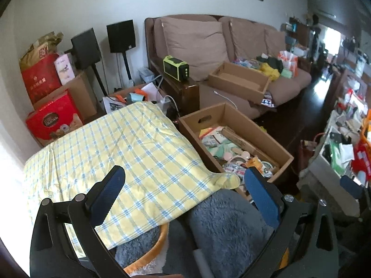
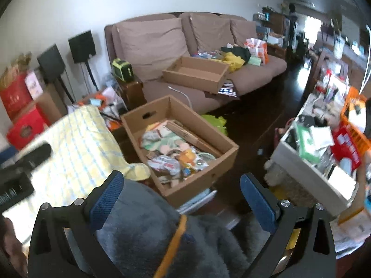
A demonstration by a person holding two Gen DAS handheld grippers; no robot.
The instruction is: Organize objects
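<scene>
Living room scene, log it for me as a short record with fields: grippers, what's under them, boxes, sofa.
left gripper: open, holding nothing
right gripper: open, holding nothing
under them: grey fluffy fabric with orange trim, beside a yellow checked blanket
full box: on the floor, open, filled with mixed packets and small items
empty box: on the sofa seat
sofa: brown, clothes and bags piled at its far end
</scene>
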